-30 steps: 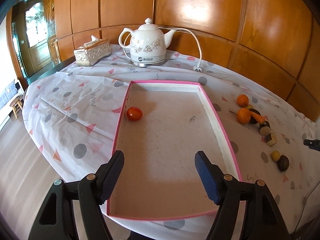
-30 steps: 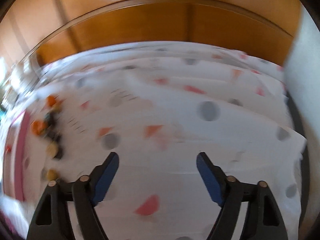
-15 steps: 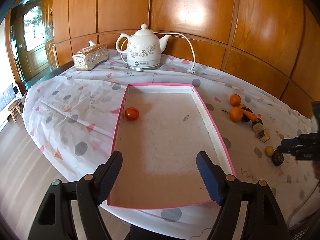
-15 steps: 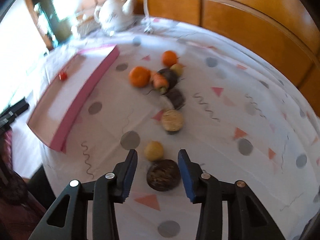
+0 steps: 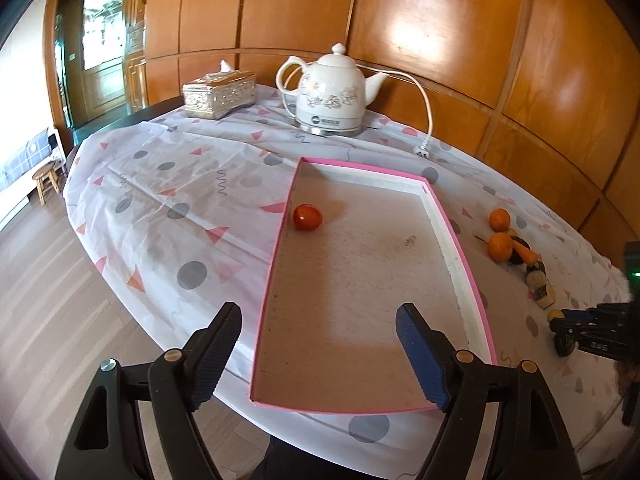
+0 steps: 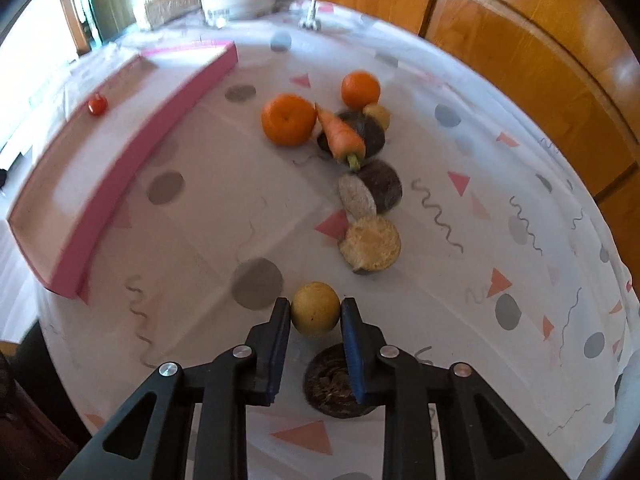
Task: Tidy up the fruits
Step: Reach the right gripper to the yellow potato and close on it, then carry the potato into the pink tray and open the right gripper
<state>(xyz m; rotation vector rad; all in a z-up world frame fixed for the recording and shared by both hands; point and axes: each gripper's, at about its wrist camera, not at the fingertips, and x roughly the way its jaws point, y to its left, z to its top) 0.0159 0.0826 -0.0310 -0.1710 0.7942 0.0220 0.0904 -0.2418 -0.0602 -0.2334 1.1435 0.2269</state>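
Observation:
A small yellow round fruit (image 6: pixel 315 310) rests on the patterned tablecloth, and my right gripper (image 6: pixel 315 303) is shut on it, one pad against each side. A dark brown round fruit (image 6: pixel 331 384) lies just below the jaws. Beyond it runs a row of two oranges (image 6: pixel 289 119), a carrot (image 6: pixel 340 134) and cut dark-skinned pieces (image 6: pixel 372 194). My left gripper (image 5: pixel 318 314) hovers over the near end of the pink tray (image 5: pixel 448 224); its jaws are opening with nothing between them. One red tomato (image 5: pixel 307 217) sits in the tray by its left wall.
A white electric kettle (image 5: pixel 332 96) with its cord and plug (image 5: pixel 423 151) stands at the back of the table, and a tissue box (image 5: pixel 219 94) to its left. The table edge curves close on the left, with wooden floor below. Wood panelling backs the table.
My right gripper swung over to the row of fruit, came down around the yellow fruit and closed on it. The left gripper drifted and rolled slightly, its jaws a little wider.

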